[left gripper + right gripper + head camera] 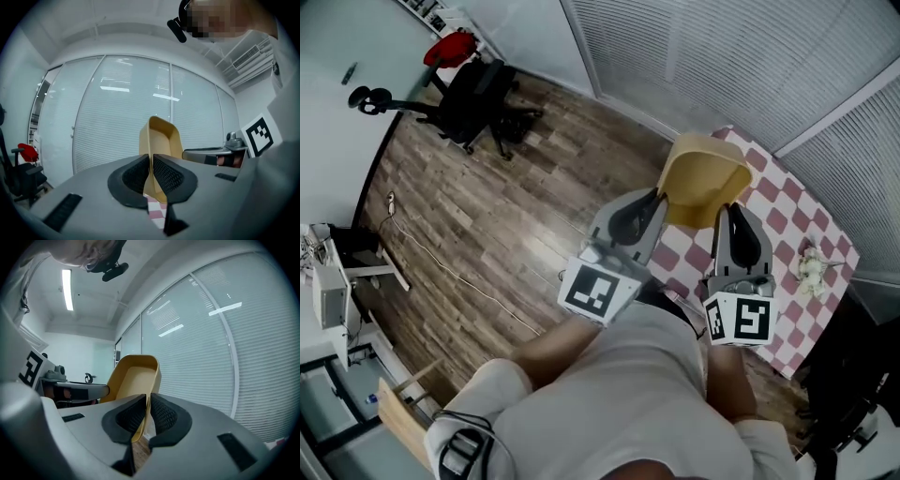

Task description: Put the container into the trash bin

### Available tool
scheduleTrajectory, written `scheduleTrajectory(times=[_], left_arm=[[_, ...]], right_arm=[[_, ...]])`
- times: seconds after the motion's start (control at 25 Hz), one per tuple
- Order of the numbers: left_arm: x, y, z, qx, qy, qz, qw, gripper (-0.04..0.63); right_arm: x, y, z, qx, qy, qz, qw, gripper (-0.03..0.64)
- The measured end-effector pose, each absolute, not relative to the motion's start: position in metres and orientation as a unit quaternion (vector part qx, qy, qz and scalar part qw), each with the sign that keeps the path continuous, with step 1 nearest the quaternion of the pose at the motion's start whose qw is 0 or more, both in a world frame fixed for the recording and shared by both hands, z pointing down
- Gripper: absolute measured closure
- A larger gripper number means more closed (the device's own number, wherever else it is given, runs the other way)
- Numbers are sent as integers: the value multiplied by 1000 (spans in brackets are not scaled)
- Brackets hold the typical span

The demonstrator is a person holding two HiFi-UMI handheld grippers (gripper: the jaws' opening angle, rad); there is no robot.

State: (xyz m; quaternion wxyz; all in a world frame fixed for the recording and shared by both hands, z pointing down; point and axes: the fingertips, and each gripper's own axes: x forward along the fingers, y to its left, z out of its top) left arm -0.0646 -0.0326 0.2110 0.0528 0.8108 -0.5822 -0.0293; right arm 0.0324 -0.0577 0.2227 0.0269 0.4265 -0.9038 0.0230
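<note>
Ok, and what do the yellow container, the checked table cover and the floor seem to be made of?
The container: likely thin moulded plastic, perhaps pulp; matte tan-yellow, thin wall, rounded corners. The table cover: cloth or vinyl, going by the printed red-and-white checks; can't tell which. The floor: wood-look planks with a soft sheen; laminate or real wood, can't tell.

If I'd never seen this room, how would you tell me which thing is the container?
Find the pink-and-white checked table beside the slatted blinds. Over one corner of it the container hangs in the air, pinched at its rim by the left gripper and the right gripper. It is the only mustard-yellow open tray there; the small white bundle lies on the cloth.
</note>
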Motion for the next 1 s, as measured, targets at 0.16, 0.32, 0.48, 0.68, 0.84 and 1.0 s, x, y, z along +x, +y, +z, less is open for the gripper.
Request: scheduleTrajectory(times=[0.16, 0.32, 0.48, 0.68, 0.84, 1.0], left_arm=[[-117, -23, 212, 795, -603, -31, 55, 540], [-162, -12, 217, 784, -616, -33, 61, 540], [-196, -1, 222, 778, -623, -37, 66, 540], [-223, 7, 230, 772, -630, -35, 76, 540], [-235, 11, 234, 762, -642, -35, 80, 540], [-235, 10, 240, 755, -650, -32, 85, 540]], right_arm=[[-21, -53, 223, 402, -915, 21, 30, 565], [-67, -45, 225, 388, -921, 20, 35, 565], [-102, -35, 228, 379, -924, 18, 40, 565], [-130, -29, 236, 368, -928, 17, 47, 565], [-142, -26, 238, 353, -934, 17, 54, 566], [-143, -30, 243, 342, -938, 20, 60, 566]])
